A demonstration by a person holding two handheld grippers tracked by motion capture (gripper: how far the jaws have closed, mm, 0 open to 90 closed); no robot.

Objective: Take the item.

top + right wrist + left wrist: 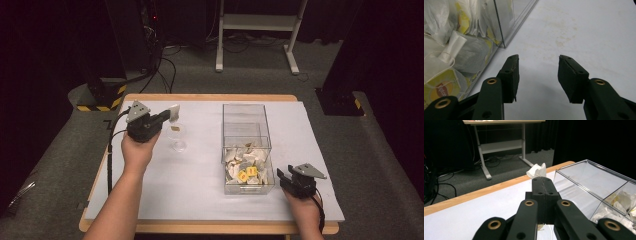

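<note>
The left hand-held gripper [167,116] is raised above the far left part of the worktop [190,185], with its two black jaws pressed together on a small white tea bag [173,113]. In the left gripper view the jaws meet with no gap, and the crumpled white paper of the tea bag [537,171] sticks out just past their tips. Directly beneath this gripper's tips, on the white cover of the worktop, stands a small clear cup [178,137]; whether the bag's string hangs into it is too fine to tell.

To the right of the left hand-held gripper, well apart from it, sits a clear plastic box [246,116] divided into compartments. The compartment farthest from the person is bare, while the nearest one is heaped with tea bags [245,167], some with yellow tags.

The right hand-held gripper [281,176] rests low at the near right of the worktop, just beside the right wall of the box's near end. Its jaws stand partly open, with only bare worktop between them; they grip nothing. In the right gripper view, the box's clear corner [501,37] lies just ahead and to the left of the jaws, with the packed tea bags [446,50] visible through the wall.
</note>
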